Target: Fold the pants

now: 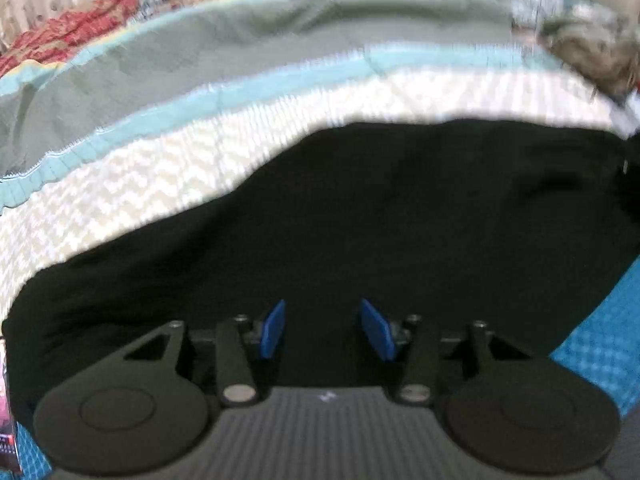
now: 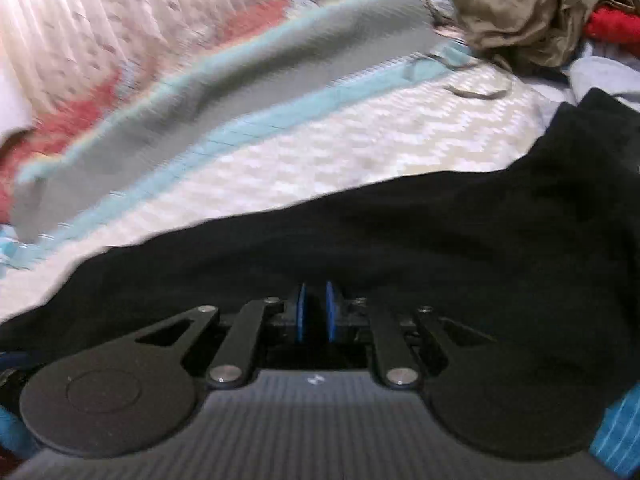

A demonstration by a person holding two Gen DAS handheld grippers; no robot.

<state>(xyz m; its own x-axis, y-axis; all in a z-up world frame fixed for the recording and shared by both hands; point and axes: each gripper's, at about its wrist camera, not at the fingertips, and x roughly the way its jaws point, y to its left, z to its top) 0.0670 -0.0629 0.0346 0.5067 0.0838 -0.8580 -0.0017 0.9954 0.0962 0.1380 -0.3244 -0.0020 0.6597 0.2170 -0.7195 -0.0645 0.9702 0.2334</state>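
The black pants (image 1: pixel 400 208) lie spread on the bed and fill the lower half of the left wrist view. My left gripper (image 1: pixel 323 330) hovers over them with its blue pads (image 1: pixel 273 330) apart, nothing between them. In the right wrist view the same black pants (image 2: pixel 440 232) run from lower left to upper right. My right gripper (image 2: pixel 315 312) has its blue pads (image 2: pixel 331 312) nearly together at the near edge of the black cloth. The cloth hides the fingertips, so whether fabric is pinched is unclear.
The bed has a white zigzag quilt (image 1: pixel 160 184) with light blue and grey stripes (image 1: pixel 200 64). A crumpled olive garment (image 2: pixel 520 12) and something red (image 2: pixel 612 24) lie at the far right. Blue checked fabric (image 1: pixel 600 344) shows at the near right.
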